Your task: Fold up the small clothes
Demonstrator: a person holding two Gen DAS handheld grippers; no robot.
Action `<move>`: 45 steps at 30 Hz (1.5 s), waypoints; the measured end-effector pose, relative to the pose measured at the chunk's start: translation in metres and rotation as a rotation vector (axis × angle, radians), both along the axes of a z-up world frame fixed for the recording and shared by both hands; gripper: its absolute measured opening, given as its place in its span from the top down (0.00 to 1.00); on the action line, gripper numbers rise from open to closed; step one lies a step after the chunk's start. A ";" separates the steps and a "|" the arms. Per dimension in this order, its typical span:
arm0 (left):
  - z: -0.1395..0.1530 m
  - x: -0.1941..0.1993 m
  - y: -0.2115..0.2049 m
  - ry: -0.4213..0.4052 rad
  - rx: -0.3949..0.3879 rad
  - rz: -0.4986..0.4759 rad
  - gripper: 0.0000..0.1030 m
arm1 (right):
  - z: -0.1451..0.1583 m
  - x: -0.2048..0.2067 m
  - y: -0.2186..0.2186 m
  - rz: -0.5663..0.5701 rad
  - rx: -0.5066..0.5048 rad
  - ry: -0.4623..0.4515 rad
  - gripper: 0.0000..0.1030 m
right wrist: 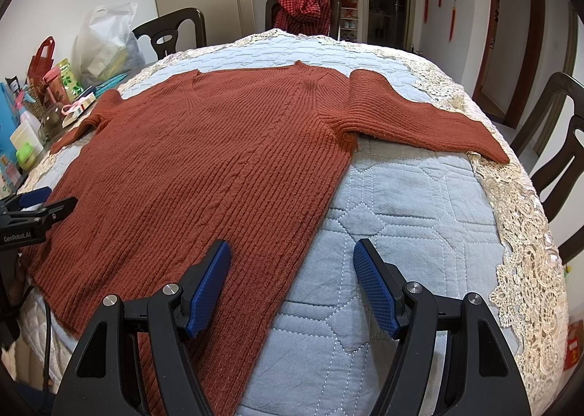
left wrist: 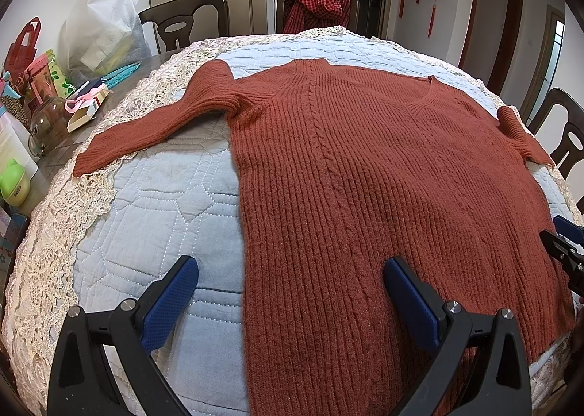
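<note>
A rust-red ribbed sweater (left wrist: 365, 175) (right wrist: 204, 168) lies flat, front up, on a light blue quilted mat (left wrist: 164, 211) (right wrist: 408, 204). Its left sleeve (left wrist: 157, 124) stretches out over the mat's lace edge; its right sleeve (right wrist: 419, 120) does the same on the other side. My left gripper (left wrist: 290, 279) is open above the sweater's lower left side edge, one finger over the mat, the other over the knit. My right gripper (right wrist: 292, 264) is open above the lower right side edge, likewise straddling it. Each gripper appears at the edge of the other's view (left wrist: 564, 244) (right wrist: 36, 210).
Dark wooden chairs (left wrist: 186, 20) (right wrist: 558, 138) surround the table. A red checked garment (left wrist: 315, 7) hangs on the far chair. At the left stand a white bag (left wrist: 106, 29), gift bags, a glass jar (left wrist: 45, 124), boxes and a green container (left wrist: 12, 186).
</note>
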State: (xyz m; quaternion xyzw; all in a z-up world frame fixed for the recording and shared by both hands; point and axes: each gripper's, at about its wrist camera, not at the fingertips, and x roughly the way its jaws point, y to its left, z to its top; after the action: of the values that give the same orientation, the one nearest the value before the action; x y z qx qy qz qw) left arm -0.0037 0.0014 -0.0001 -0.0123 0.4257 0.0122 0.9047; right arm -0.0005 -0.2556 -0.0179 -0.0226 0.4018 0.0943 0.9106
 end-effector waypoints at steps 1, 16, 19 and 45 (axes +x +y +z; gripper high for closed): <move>0.000 0.000 0.000 0.001 0.000 0.000 0.00 | 0.000 0.000 0.000 0.000 0.000 0.000 0.32; -0.001 0.001 0.002 0.021 0.004 0.010 0.00 | 0.001 0.003 -0.003 -0.001 -0.004 0.018 0.32; -0.001 0.001 0.002 0.022 0.004 0.011 0.00 | 0.001 0.005 -0.001 -0.003 -0.004 0.033 0.32; 0.005 0.001 0.004 0.018 -0.031 0.022 0.02 | 0.009 0.009 -0.004 -0.016 0.031 0.085 0.31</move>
State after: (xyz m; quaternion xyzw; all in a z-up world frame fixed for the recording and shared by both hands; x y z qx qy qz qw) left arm -0.0029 0.0056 0.0045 -0.0311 0.4336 0.0158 0.9004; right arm 0.0089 -0.2596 -0.0092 -0.0014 0.4390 0.0943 0.8935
